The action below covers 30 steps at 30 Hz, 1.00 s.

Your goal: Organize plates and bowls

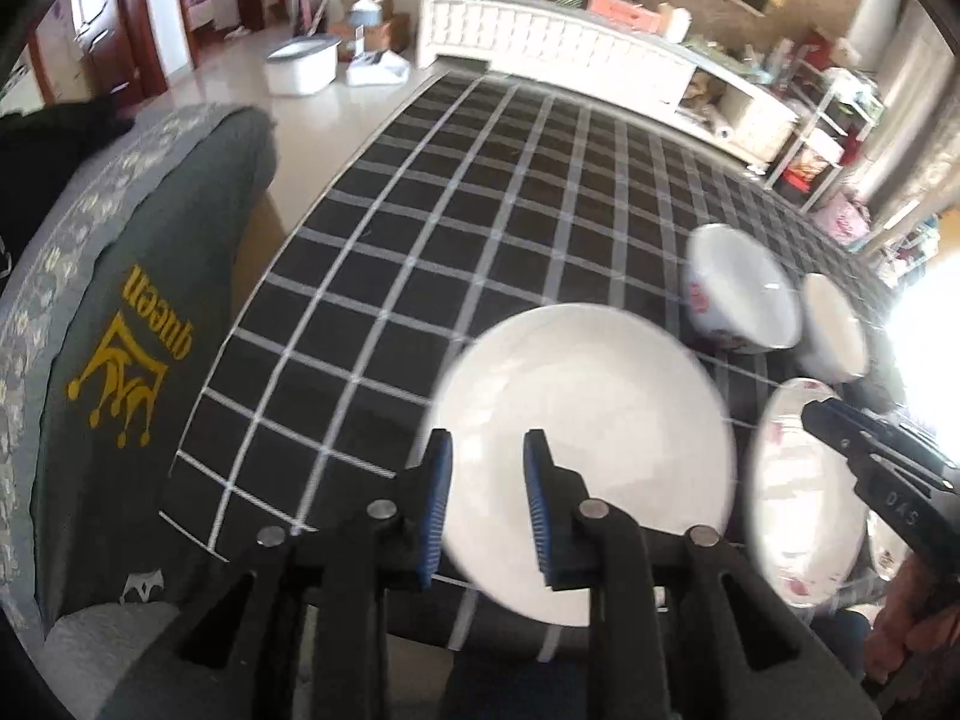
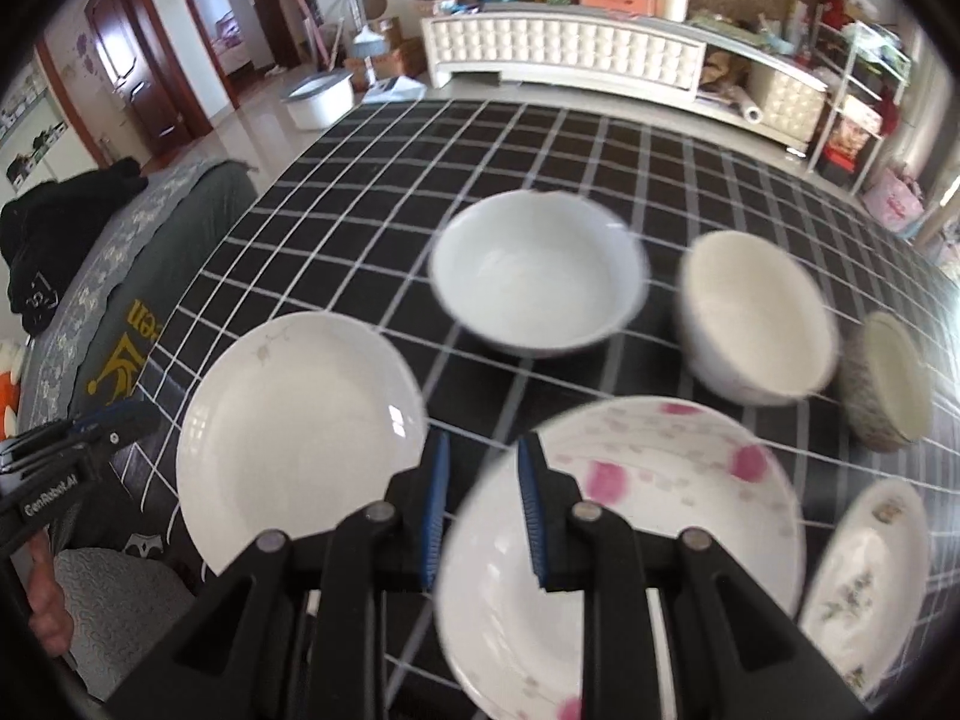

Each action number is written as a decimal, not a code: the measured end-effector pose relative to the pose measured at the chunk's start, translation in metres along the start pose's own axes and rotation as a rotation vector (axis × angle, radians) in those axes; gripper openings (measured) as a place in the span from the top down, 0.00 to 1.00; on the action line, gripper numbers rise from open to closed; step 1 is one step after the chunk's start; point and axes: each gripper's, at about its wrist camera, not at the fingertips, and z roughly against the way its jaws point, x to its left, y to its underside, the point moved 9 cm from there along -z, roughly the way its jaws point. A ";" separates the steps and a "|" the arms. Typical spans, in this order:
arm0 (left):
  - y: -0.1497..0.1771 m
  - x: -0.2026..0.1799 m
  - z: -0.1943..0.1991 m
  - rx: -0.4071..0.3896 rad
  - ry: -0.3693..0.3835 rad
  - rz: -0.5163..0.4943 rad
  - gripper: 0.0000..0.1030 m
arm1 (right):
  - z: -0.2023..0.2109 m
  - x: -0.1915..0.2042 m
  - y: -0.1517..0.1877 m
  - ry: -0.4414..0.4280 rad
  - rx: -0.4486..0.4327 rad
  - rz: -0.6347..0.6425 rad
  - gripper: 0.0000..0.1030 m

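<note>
A plain white plate (image 1: 588, 420) (image 2: 300, 432) lies on the black checked tablecloth (image 1: 480, 210). My left gripper (image 1: 487, 450) hovers over its near side, open by a narrow gap with nothing between the pads. A pink-flowered plate (image 2: 660, 510) (image 1: 798, 510) lies to its right. Above it hangs my right gripper (image 2: 483, 450), also narrowly open and holding nothing. Behind the plates stand a white bowl (image 2: 540, 270) (image 1: 744, 294) and a cream bowl (image 2: 756, 312) (image 1: 834, 324). Each gripper shows at the edge of the other's view.
A small patterned bowl (image 2: 894, 378) and a small flowered plate (image 2: 864, 582) sit at the table's right. A grey cushion with gold lettering (image 1: 120, 330) borders the left table edge. A long white cabinet (image 2: 564, 54) stands beyond the far edge.
</note>
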 end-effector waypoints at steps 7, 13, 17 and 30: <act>-0.002 -0.059 0.023 -0.040 0.064 -0.104 0.62 | 0.032 -0.043 0.016 0.063 -0.018 -0.050 0.72; 0.006 -0.106 0.020 -0.022 0.107 -0.194 0.59 | 0.042 -0.079 0.031 0.121 -0.028 -0.072 0.49; 0.015 -0.131 -0.001 0.014 0.118 -0.243 0.59 | 0.037 -0.100 0.039 0.145 -0.012 -0.082 0.48; 0.016 -0.172 -0.064 0.078 0.148 -0.310 0.59 | 0.001 -0.148 0.041 0.160 0.020 -0.101 0.48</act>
